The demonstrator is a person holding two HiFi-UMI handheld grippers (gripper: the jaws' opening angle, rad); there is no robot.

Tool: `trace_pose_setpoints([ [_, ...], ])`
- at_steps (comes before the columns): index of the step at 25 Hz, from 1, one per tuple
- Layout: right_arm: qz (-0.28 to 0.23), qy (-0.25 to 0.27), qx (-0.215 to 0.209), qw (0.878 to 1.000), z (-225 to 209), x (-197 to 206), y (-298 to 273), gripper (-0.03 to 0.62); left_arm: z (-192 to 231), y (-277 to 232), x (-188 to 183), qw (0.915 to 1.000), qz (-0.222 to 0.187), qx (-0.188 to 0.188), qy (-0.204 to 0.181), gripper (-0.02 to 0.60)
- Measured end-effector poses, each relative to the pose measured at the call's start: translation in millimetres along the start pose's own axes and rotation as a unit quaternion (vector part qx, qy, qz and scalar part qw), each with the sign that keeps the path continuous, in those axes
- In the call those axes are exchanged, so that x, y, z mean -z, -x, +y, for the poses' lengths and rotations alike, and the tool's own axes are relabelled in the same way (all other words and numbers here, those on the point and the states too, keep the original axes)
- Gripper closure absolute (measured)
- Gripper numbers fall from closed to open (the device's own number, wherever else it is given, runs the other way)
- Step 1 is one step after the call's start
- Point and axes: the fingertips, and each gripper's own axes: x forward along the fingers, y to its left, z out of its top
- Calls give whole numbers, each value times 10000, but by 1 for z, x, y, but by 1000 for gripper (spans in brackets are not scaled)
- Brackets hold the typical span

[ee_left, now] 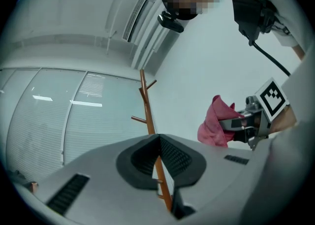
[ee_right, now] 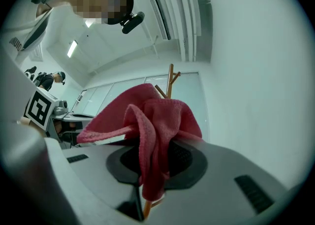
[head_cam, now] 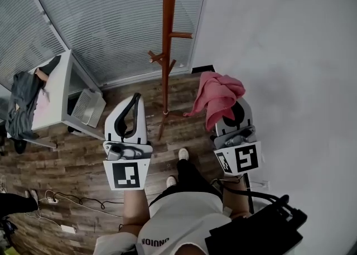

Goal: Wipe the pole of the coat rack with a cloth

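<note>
Pinching a pink cloth, the right gripper has its jaws clamped on the fabric. Folds bunch up over the tips, and one fold hangs down through the gap between the pads. The cloth is held in the air to the right of the coat rack pole, near it but not touching.

Pole: reddish-brown wood, upright, short pegs branching off its sides, foot on the wood-plank floor close to where the window blinds meet the white wall.

Left gripper: jaws pressed together at the tips, nothing between them. In its own view the pole shows beyond the slit below the tips. It is held left of the pole, apart from it, so the pole stands between the two grippers.

Far left: white desk with dark clothing heaped on it.
</note>
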Motion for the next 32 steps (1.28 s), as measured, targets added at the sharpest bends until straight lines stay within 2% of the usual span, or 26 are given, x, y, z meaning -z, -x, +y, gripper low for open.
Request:
trace_pose_setpoints([
  [5, -37, -98, -181, 9998, -26, 20, -45, 511, 17, -41, 6, 9997, -24, -219, -117, 568],
  [9, -8, -128, -336, 9994, -54, 35, -79, 511, 29, -75, 3, 9990, -134, -434, -54, 568],
  [14, 171, -291, -729, 9968, -72, 66, -119, 511, 40, -111, -9, 9960, -576, -605, -305, 568],
  [20, 272, -479, -1105, 9923, -73, 88, -150, 511, 49, -130, 6, 9958, -303, -838, -200, 568],
  [24, 380, -651, -1127, 9908, -72, 103, -158, 511, 54, -138, 14, 9964, -203, -824, -67, 568],
  [32, 482, -852, -1102, 9891, -54, 121, -174, 510, 61, -152, 38, 9985, -68, -503, 226, 568],
])
